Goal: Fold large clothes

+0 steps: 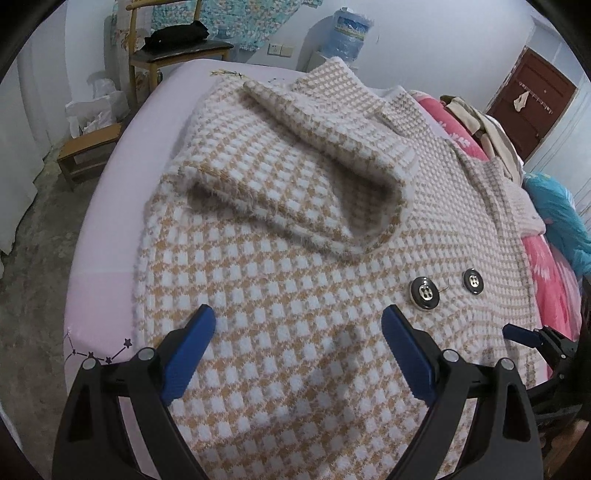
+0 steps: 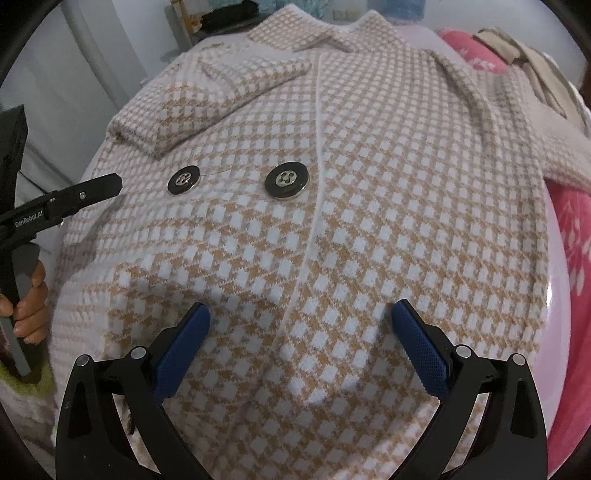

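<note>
A large tan-and-white houndstooth coat (image 1: pixel 280 280) lies front up on a bed with a pale pink sheet (image 1: pixel 103 295). Its left sleeve (image 1: pixel 295 177) is folded across the chest. Two black buttons (image 1: pixel 424 293) sit near the front edge. My left gripper (image 1: pixel 299 328) is open and empty just above the coat's lower part. In the right wrist view the coat (image 2: pixel 369 206) fills the frame, with the folded sleeve (image 2: pixel 207 107) and the buttons (image 2: pixel 286 180). My right gripper (image 2: pixel 301 321) is open and empty over the front seam. The left gripper (image 2: pixel 74 201) shows at the left edge.
A wooden chair (image 1: pixel 177 51) with a black bag and a low stool (image 1: pixel 88 147) stand beyond the bed's left side. A pink quilt (image 1: pixel 546 266) and a blue cloth (image 1: pixel 561 218) lie at the right. A water bottle (image 1: pixel 349 33) stands by the far wall.
</note>
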A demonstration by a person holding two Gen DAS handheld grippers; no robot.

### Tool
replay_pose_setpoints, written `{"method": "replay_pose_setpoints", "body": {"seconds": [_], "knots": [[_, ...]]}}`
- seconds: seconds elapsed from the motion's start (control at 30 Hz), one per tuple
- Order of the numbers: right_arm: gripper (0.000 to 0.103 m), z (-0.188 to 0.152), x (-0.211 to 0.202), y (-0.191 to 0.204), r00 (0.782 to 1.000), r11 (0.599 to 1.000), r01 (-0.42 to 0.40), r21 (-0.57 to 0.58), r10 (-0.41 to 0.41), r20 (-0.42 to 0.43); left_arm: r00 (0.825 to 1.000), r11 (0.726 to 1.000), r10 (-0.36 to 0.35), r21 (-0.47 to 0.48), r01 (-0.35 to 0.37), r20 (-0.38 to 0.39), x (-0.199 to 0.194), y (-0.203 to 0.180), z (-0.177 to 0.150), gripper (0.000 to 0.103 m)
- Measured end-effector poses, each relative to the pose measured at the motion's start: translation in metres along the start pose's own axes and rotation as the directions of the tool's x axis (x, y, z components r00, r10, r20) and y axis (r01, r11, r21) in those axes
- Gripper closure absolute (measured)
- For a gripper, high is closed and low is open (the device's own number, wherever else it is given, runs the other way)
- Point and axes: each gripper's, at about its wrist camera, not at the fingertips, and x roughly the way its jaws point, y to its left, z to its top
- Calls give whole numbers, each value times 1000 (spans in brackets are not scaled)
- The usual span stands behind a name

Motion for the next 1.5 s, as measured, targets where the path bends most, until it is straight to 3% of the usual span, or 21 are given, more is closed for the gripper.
{"method": "replay_pose_setpoints", "body": {"seconds": [0.2,0.3,0.47,0.6,0.67,0.73,0.87,0.9,0.97,1.0,1.1,1.17,1.23,1.33,1.4,1.5], "knots": [[8,42,-42,-11,989,999,-51,-10,52,136,997,999,8,-33,-6,82,-17,12,7,13],[9,68,-49,-13,982,997,-77,-12,78,170,992,998,47,-40,-43,120,-20,17,13,13],[18,124,-47,22,963,985,-140,-101,159,216,984,994,99,-61,-91,147,-17,22,27,14],[24,183,-30,70,944,957,-210,-201,252,211,976,986,135,-116,-117,169,-10,30,43,26],[27,209,-12,90,948,950,-206,-234,253,191,976,983,147,-138,-125,161,-5,35,47,35],[35,233,13,107,959,948,-201,-246,242,149,977,978,156,-163,-132,144,2,40,49,45],[55,261,68,121,980,958,-176,-228,191,49,977,973,170,-181,-145,130,8,47,49,49],[68,264,80,119,985,963,-165,-211,173,17,976,973,171,-178,-146,132,8,47,49,50],[81,263,88,111,980,966,-196,-171,199,-1,976,973,177,-171,-153,131,8,45,47,52],[93,264,83,105,974,963,-222,-151,226,9,976,973,177,-170,-154,130,9,45,47,52],[93,258,53,89,958,955,-265,-137,277,80,976,974,173,-172,-150,130,8,44,46,52],[93,243,17,74,935,943,-310,-125,326,143,977,974,171,-170,-148,131,8,45,46,52],[93,217,-24,49,902,926,-359,-112,376,215,977,975,166,-172,-142,132,7,45,45,52],[92,173,-65,12,876,923,-376,-82,383,293,978,975,159,-175,-135,132,5,46,45,52],[85,142,-81,-17,872,923,-382,-33,372,318,979,975,157,-176,-133,131,4,47,44,53],[48,92,-79,-58,918,940,-333,73,306,251,979,976,161,-169,-138,129,5,45,45,52]]}}
